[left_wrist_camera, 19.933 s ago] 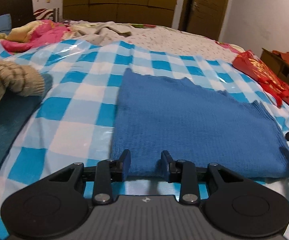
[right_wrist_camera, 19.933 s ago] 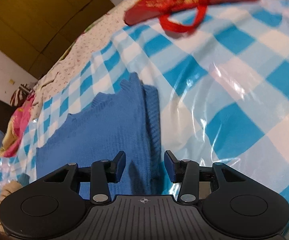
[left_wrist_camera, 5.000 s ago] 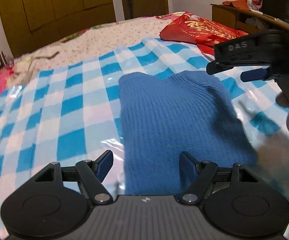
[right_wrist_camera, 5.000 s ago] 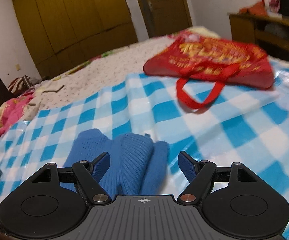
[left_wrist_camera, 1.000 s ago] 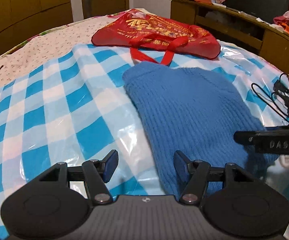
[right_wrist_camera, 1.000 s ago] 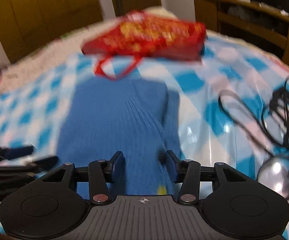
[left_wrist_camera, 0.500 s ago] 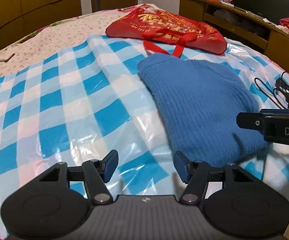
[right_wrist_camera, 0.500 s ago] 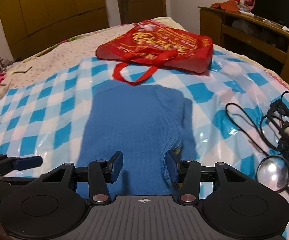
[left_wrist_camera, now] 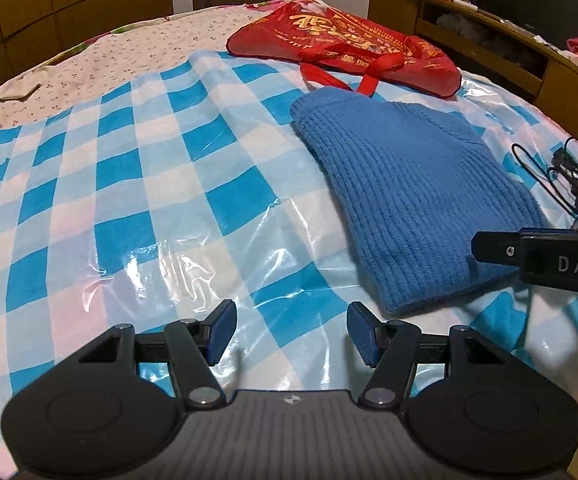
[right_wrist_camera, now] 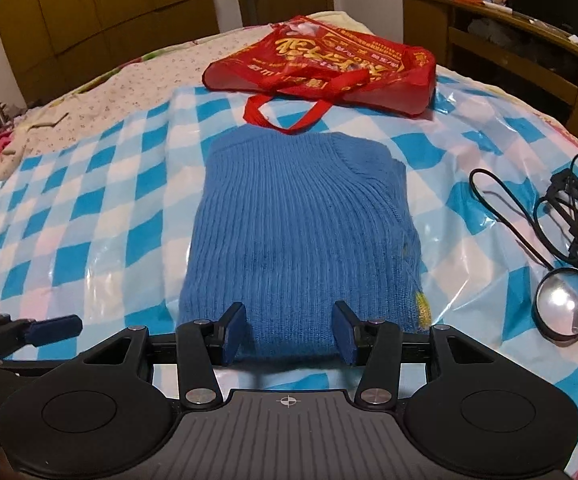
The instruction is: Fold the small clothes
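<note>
Blue knitted sweater, folded into a thick rectangle, lies flat on the blue-and-white checked plastic sheet that covers the bed, toward the sheet's right side and close to its far edge. Its ribbed collar end points away toward a red shopping bag, whose looped handle touches or just overlaps the sweater's far edge; the bag itself straddles the sheet's far edge. In the right wrist view the right gripper hangs over the sweater's near edge with its jaws partly apart, the two blue pads framing the near hem without pressing it, so nothing is gripped. In the left wrist view the left gripper is over bare checked sheet to the left of the sweater's near corner, its jaws standing fairly wide and empty; the sweater sits up and to the right of it. The black side of the right gripper, lettered "DAS", reaches in from the right edge of that view over the sweater's near right corner. Right of the sweater, near the sheet's right edge, lie a tangle of black cables and a round magnifying glass. Beyond the sheet's far and left edges a floral bedspread shows.
</note>
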A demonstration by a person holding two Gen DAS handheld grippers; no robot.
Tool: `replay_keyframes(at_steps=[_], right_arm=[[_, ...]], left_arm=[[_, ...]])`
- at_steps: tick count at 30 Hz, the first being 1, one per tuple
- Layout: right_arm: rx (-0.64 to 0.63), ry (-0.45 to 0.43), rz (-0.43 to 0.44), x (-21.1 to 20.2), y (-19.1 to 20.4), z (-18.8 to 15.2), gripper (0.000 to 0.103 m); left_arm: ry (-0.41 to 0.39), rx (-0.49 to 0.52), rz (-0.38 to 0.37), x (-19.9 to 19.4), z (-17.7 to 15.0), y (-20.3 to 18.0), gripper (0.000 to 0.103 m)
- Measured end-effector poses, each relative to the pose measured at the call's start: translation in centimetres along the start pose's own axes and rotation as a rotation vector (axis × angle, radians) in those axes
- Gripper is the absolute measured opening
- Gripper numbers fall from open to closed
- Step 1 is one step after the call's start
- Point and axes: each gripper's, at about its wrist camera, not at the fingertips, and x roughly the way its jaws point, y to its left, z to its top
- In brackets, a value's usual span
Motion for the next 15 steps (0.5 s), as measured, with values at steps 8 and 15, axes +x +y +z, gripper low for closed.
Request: replay_keyframes(at_steps=[8,15], right_arm=[[0.013,0.02,-0.047,-1.2,-1.6,-0.8,0.048],[0.028,0.033,-0.042,-2.2,-2.6,-2.2,0.05]], left_arm=[[0.046,-0.013,-0.014,0.2,-0.4,-2.6,0.08],[0.042,0.044,0.066,-0.1,-0.9,-4.5,0.086]])
